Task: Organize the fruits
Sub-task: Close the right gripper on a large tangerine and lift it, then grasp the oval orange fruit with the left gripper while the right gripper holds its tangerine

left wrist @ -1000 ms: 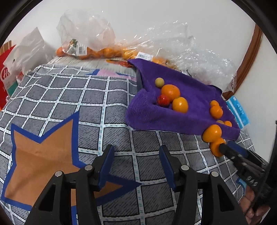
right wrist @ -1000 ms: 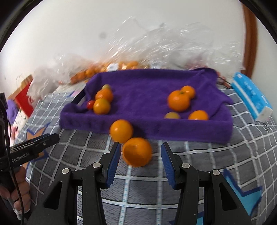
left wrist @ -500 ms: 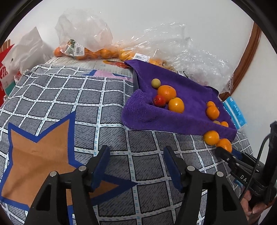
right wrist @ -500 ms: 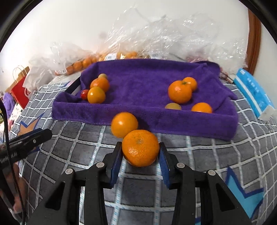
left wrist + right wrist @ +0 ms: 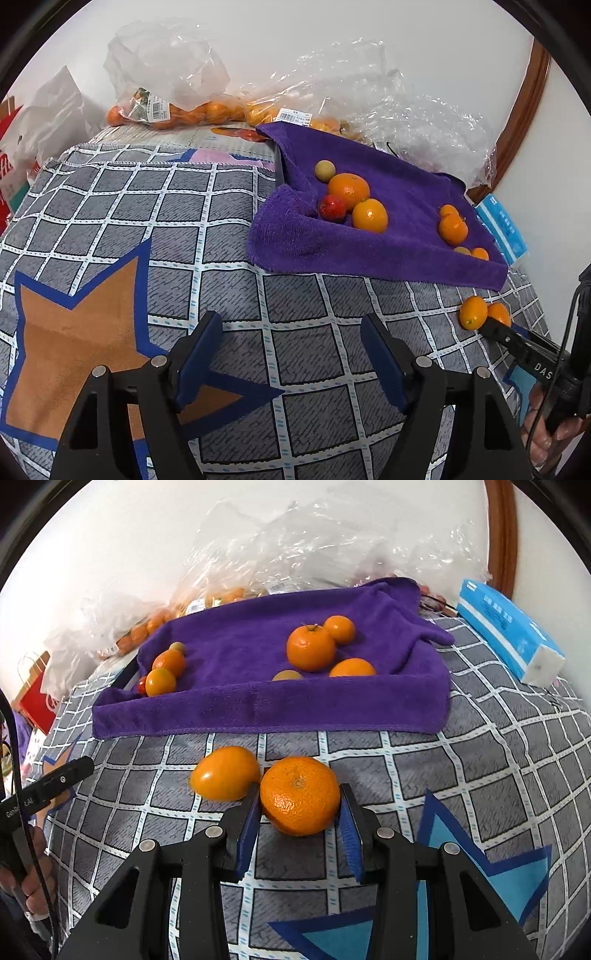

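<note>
In the left wrist view, the left gripper (image 5: 291, 356) stood wide apart at the bottom of the frame over bare checked cloth (image 5: 110, 206), nothing between its pads; open cloth ran from the left edge to the purple towel (image 5: 369, 254) right of centre. Clear bags of oranges (image 5: 207, 110) with barcode labels, unreadable, lined the wall in the upper part of the frame.

In the right wrist view, a smooth orange (image 5: 225, 773) lay left of centre, touching the outer side of the left finger. At lower centre, the right gripper (image 5: 299, 821) was closed narrow upon a mandarin (image 5: 300, 795), on the cloth near the towel's front edge. Fruit sat on the towel in two clusters, left and right. A blue tissue pack (image 5: 509, 631), print illegible, lay at the upper right beside the towel.
</note>
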A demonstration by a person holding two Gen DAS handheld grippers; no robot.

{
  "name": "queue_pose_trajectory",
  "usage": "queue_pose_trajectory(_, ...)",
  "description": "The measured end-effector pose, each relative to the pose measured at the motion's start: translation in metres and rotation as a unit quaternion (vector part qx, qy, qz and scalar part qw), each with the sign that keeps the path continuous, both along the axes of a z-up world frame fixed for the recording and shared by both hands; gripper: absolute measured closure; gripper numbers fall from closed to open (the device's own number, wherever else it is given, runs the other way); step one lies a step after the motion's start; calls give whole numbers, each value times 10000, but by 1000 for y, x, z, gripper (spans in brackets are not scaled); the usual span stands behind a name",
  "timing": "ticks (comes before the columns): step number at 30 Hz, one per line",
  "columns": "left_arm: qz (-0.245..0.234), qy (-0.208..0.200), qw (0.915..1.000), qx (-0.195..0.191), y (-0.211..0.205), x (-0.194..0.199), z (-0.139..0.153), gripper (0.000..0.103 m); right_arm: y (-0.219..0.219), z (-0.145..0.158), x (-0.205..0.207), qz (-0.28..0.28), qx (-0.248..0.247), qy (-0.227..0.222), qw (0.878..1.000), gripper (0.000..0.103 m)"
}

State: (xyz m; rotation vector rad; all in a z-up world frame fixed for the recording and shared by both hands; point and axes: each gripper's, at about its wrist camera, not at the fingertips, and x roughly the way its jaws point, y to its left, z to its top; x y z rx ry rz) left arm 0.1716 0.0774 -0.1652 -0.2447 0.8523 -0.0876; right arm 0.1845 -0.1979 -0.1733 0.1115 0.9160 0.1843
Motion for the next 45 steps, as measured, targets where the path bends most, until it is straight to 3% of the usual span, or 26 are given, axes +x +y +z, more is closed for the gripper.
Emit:
queue_pose_trajectory(8, 12, 33, 9999, 130, -2, 0, 0, 27, -6, 4, -14, -35, -70, -204, 9998, 62)
queue_pose_trajectory(11, 15, 31, 9999, 108, -2, 0, 0, 22, -12, 6, -20, -45, -51, -270, 9996, 62)
queue_pose_trajectory(31, 250, -24, 9997, -82, 5, -7, -1, 23, -26, 24, -55, -144, 109, -431, 9989, 62)
queue_pose_trajectory(39, -63, -98, 9999, -69, -19, -23, 6, 24, -34, 43, -67, -199, 17, -585, 9981, 62)
queue_pose_trajectory(45, -583, -33, 9983, -63, -64, -25, 11, 24, -49, 51, -68, -389, -105, -627, 9972, 62)
